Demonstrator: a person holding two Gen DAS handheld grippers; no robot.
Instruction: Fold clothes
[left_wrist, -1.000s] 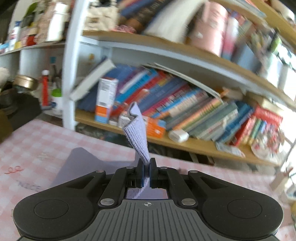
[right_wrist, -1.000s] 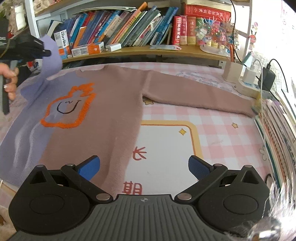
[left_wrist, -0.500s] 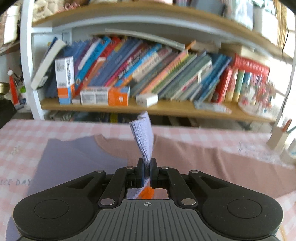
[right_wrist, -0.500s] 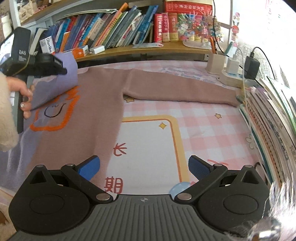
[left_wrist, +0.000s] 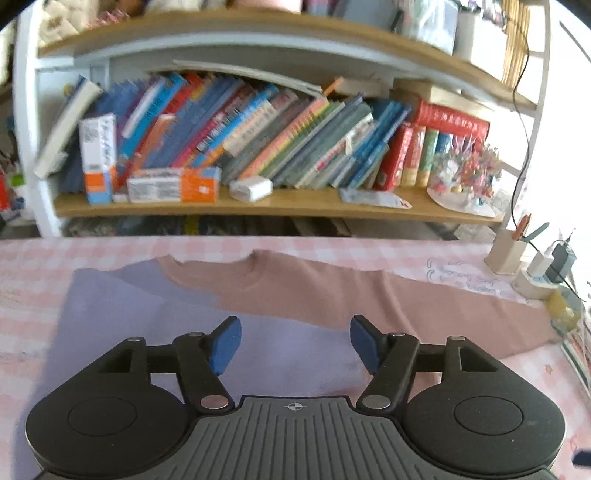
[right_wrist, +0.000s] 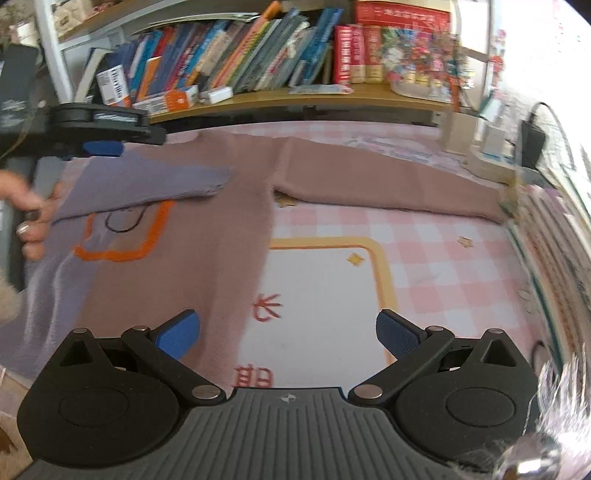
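Pink-and-white checked cloth covers the bench (right_wrist: 424, 236), with a cream panel edged in yellow at the middle of the right wrist view. Wooden shelves (left_wrist: 258, 205) run along the top of both frames, packed with leaning, glossy book spines and small cardboard boxes. Spread flat across the bench lies the sweater (right_wrist: 192, 236), a soft, fuzzy knit, dusty brown on one half and lilac on the other, with an orange-outlined figure on the chest. Its brown sleeve (right_wrist: 388, 181) stretches straight toward the right edge; the lilac sleeve (right_wrist: 155, 184) lies folded across the chest, its ribbed cuff near centre. At upper left a hand (right_wrist: 33, 221) carries the left tongs (left_wrist: 295, 343), whose blue-padded jaws are opening above the lilac knit, gripping nothing. The right tongs (right_wrist: 288, 332) stand wide apart over the hem, empty.
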